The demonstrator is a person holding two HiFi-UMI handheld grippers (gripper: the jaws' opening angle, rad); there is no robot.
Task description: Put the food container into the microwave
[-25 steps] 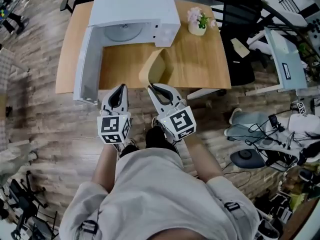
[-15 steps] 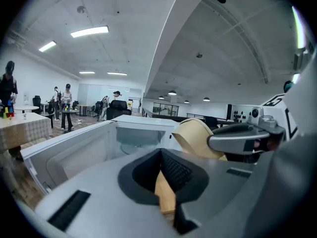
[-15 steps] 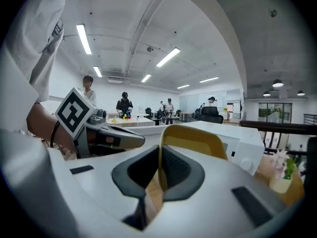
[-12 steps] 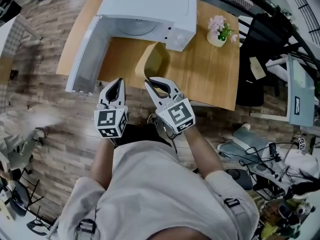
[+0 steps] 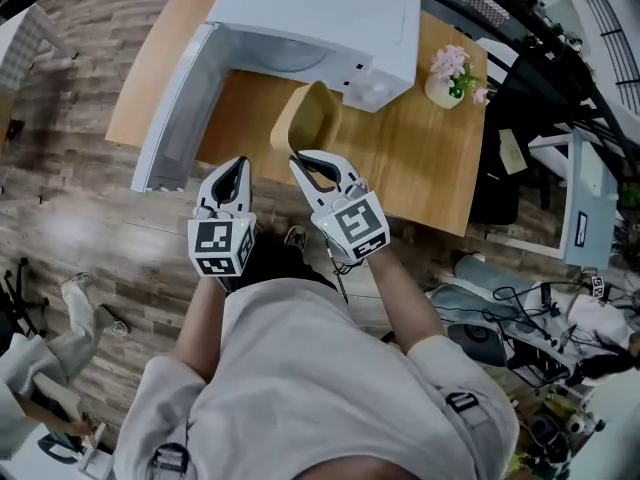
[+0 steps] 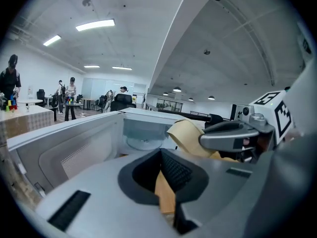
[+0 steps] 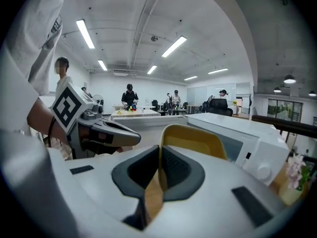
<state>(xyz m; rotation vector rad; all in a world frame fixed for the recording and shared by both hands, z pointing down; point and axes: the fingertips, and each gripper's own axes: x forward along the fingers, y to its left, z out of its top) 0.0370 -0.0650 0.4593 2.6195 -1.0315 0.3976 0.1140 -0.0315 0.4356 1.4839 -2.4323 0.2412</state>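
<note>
right gripper (image 5: 301, 159) clamped on the rim of the yellow plastic food container (image 5: 312, 118), left gripper (image 5: 238, 166) shut empty, open white microwave (image 5: 320, 13) just beyond.

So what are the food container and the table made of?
The food container looks like thin plastic, matte mustard yellow with a smooth moulded wall, though I can't be sure. The table looks like wood or wood-look laminate, judging by its grain lines.
</note>
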